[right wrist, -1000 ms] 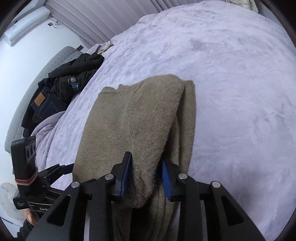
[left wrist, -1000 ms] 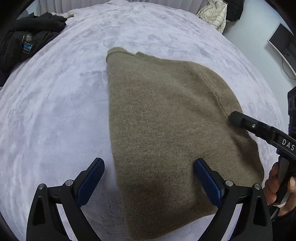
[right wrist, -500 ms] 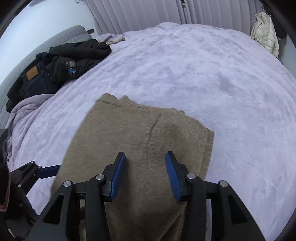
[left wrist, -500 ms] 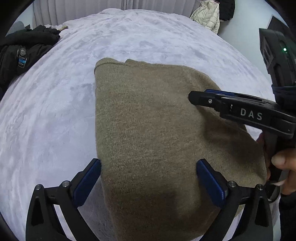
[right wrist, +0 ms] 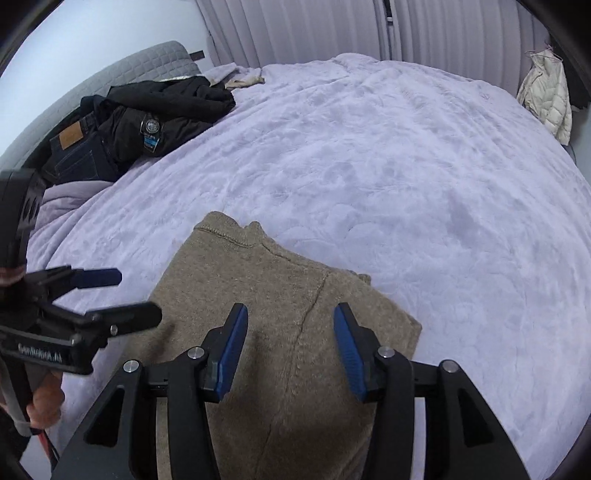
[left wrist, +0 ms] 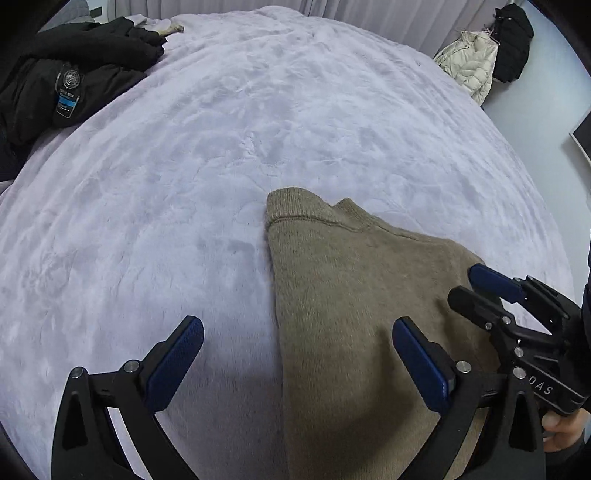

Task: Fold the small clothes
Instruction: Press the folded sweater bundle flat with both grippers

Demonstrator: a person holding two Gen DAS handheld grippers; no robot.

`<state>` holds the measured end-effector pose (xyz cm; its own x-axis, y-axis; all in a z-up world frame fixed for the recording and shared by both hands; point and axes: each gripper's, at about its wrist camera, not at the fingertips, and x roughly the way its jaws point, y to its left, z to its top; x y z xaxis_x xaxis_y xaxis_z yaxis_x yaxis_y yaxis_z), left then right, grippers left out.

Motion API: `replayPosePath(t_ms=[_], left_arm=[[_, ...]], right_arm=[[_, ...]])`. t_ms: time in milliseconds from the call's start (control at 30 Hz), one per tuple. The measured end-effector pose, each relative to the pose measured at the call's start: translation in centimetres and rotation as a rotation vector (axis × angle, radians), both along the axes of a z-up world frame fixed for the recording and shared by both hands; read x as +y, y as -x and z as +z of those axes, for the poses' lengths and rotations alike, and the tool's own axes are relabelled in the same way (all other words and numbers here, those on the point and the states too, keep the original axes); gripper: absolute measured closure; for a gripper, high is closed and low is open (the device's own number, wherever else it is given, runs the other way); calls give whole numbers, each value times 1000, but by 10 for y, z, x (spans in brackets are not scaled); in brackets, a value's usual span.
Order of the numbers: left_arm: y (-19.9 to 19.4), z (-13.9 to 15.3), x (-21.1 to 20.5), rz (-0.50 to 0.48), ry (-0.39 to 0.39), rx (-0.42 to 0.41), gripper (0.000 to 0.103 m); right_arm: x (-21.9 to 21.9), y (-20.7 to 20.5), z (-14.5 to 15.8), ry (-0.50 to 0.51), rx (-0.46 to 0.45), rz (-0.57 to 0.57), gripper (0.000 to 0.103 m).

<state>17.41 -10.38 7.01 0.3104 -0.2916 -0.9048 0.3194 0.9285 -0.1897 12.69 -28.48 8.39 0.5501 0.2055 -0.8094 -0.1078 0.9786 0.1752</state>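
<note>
sweater [left wrist: 351,295]: 1 | hand-held gripper [left wrist: 295,354]: 2 | black jacket [left wrist: 74,74]: 1 | jeans [right wrist: 74,151]: 1 | white coat [right wrist: 550,96]: 1

A lilac plush bed [left wrist: 258,129] carries a folded tan sweater [left wrist: 351,295] and dark clothes [left wrist: 74,74].

Bed [right wrist: 406,166] with lilac plush blanket fills view. Grey quilted headboard [right wrist: 147,62] at 10 o'clock, pleated curtains [right wrist: 332,29] at 12, white wall [right wrist: 74,37] left. Even daylight.

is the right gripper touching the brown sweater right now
Apart. In the right wrist view the right gripper has its jaws open above the brown sweater, which lies flat on the bed with nothing between the pads. Its jaws have just been opening.
</note>
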Motion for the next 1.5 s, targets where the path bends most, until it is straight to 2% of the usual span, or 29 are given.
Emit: replayPosePath(t_ms=[100, 133, 200, 300, 433, 533, 633, 700, 733, 867, 967, 1067, 1167, 1267, 1400, 1433, 1500], left_arm=[[-9, -27, -15, -41, -110, 12, 1], [-11, -39, -19, -49, -128, 41, 0], [-14, -47, -17, -28, -98, 69, 0], [-4, -30, -6, -19, -77, 48, 0], [42, 3, 19, -49, 28, -18, 0], [85, 7, 25, -90, 49, -31, 0], [114, 2, 23, -113, 17, -46, 0], [123, 0, 19, -114, -15, -48, 0], [126, -2, 21, -119, -9, -41, 0], [134, 7, 26, -126, 25, -50, 0], [124, 12, 6, -143, 43, -27, 0], [114, 19, -27, -205, 62, -5, 0], [110, 18, -67, -274, 11, 13, 0], [101, 2, -96, -290, -49, 59, 0], [98, -6, -110, -290, -46, 78, 0], [98, -7, -113, -291, -23, 93, 0], [102, -13, -122, -291, -51, 90, 0]], right_arm=[[-13, -19, -27, -9, 83, -35, 51], [-18, -22, -37, -25, 103, -46, 51], [-27, -20, -45, -62, 109, -63, 51], [-25, -6, -29, -35, 86, -69, 50], [-15, 57, 16, -65, -50, 6, 49], [-1, 106, 32, -134, -95, 80, 46], [16, 133, 28, -155, -89, 129, 46], [25, 145, 20, -115, -67, 119, 46], [25, 153, 17, -94, -66, 94, 46], [9, 185, 16, -117, -102, 24, 45], [6, 189, -4, -147, -23, 31, 45], [11, 193, -7, -157, -41, 67, 45], [16, 195, -3, -168, -62, 104, 45], [21, 195, 1, -113, -78, 133, 45], [26, 192, -12, -134, -6, 214, 43], [28, 193, -17, -128, 17, 242, 44], [34, 199, -26, -81, 37, 287, 44]])
